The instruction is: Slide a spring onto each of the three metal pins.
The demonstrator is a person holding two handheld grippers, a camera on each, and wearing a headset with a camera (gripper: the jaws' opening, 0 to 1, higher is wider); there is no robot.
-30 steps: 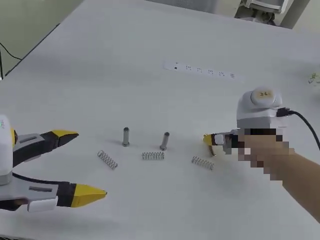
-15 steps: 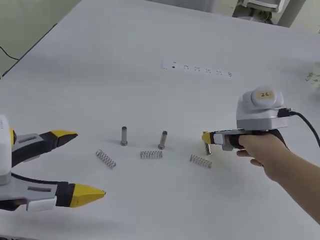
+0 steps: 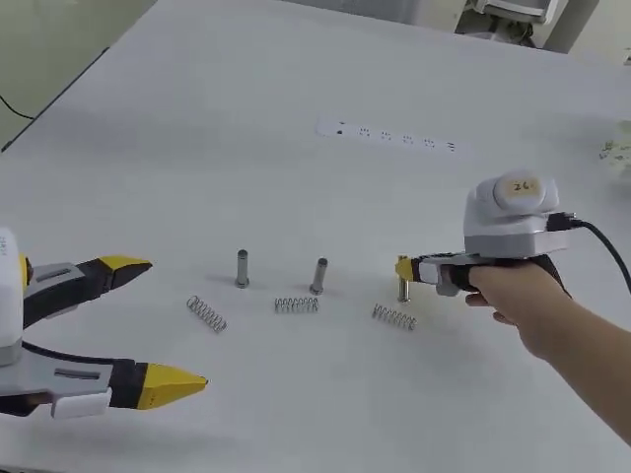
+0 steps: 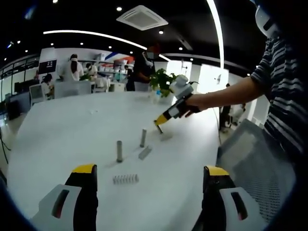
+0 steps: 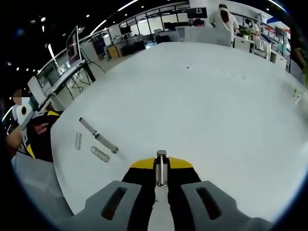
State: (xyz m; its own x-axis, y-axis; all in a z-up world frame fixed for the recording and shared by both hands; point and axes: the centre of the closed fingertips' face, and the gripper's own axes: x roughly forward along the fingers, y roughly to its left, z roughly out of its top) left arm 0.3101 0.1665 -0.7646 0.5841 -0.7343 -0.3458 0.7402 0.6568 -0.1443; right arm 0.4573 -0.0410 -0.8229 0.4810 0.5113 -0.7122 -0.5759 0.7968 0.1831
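your right gripper (image 3: 404,270) pinches the rightmost short grey metal pin (image 3: 403,290) upright. hold it plumb and steady: the small coiled steel spring (image 3: 394,316) lies just beside it on the white desk (image 3: 296,148). your left gripper (image 3: 175,322) hovers, spread wide.

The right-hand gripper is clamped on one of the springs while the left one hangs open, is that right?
Not quite. The right gripper is clamped on a metal pin, not a spring; the right gripper view shows the pin between its shut jaws. The left gripper does hang open.
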